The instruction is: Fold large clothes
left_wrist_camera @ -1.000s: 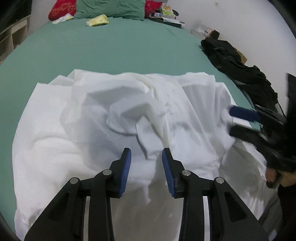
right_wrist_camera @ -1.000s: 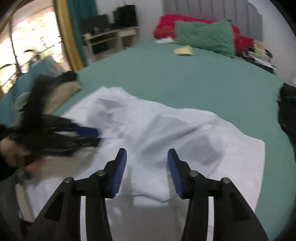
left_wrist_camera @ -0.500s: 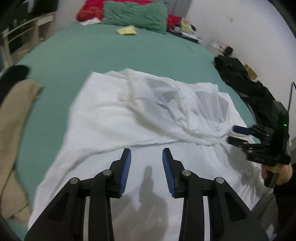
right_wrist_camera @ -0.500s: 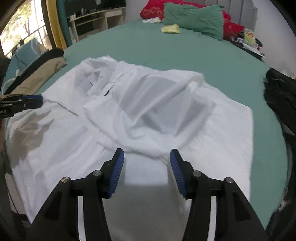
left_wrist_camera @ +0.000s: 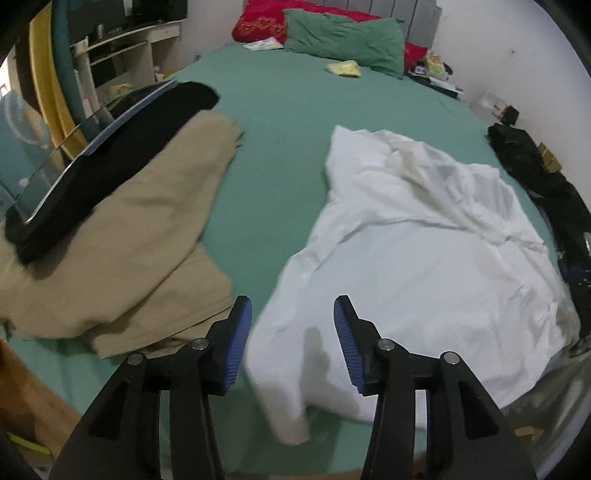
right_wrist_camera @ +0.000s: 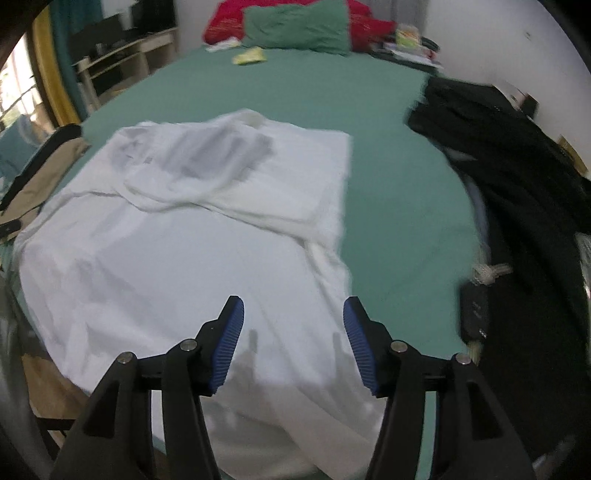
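The white shirt (left_wrist_camera: 424, 258) lies spread across the near half of the green bed (left_wrist_camera: 288, 122), its hem end toward the bed's near edge and its upper part bunched into soft ridges farther back. It looks thin, light and limp, so it should drape and crease at once when lifted, slide easily over the sheet, and hold no shape unless it is held at two points. The best places to pinch look like the two near corners or side edges, where a single layer lies flat. The left gripper (left_wrist_camera: 292, 345) hovers over the shirt's near left corner, its jaws having just been opening and now standing well apart with nothing pressed between the pads. The right gripper (right_wrist_camera: 293, 345) hangs over the near right part, jaws likewise just widened and empty. By count: one white shirt, one tan garment (left_wrist_camera: 122, 236) to the left with one black garment (left_wrist_camera: 122, 155) on it, one dark clothes pile (right_wrist_camera: 517, 177) to the right, one green pillow (left_wrist_camera: 343, 37), one red cushion (left_wrist_camera: 262, 22), two grippers.
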Motion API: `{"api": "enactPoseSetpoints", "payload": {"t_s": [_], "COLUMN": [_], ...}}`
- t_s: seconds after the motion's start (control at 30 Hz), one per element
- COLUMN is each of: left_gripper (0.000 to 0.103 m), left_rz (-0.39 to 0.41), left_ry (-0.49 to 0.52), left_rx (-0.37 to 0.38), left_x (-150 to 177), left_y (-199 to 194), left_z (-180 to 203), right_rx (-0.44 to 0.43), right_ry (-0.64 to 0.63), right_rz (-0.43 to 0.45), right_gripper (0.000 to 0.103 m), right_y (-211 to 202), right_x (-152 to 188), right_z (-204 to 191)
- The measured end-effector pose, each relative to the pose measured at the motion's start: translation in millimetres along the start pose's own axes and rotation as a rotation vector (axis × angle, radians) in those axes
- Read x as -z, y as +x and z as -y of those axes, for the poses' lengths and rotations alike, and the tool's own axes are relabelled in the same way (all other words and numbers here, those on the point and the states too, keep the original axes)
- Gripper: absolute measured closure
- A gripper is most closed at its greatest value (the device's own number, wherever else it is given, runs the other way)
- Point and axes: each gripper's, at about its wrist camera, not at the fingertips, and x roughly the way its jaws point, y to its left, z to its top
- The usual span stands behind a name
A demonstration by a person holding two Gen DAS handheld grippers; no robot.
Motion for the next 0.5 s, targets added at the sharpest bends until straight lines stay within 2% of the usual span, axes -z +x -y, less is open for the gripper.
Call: {"api": "enactPoseSetpoints", "payload": {"t_s": [0.03, 0.17, 0.3, 0.37, 0.5], "left_gripper": [0.049, 0.048, 0.048, 0.048, 0.049], "left_rz": [-0.017, -0.105, -0.238, -0.225, -0.238], "left_ry": [-0.003, -0.025, -0.022, 0.004, 0.024], "left_rx": [0.003, 0.039, 0.066, 0.048, 0.045], "left_x": [3, 14, 32, 36, 39], "left_y": [2, 16, 36, 34, 35], "left_z": [-4, -11, -4, 1, 7], "right_rx": [0.011, 0.051, 0.05, 0.022, -0.044], "right_ry": [0.007, 0.007, 0.04, 0.081, 0.075], "right_rz": [-0.014, -0.084, -0.181, -0.206, -0.254], "right_gripper": [0.045, 0.042, 0.041, 0.04, 0.04], "right_y": [-2, -3, 3, 3, 9], "right_x": [4, 16, 36, 42, 51], "right_z": [8, 28, 53, 64, 64]}}
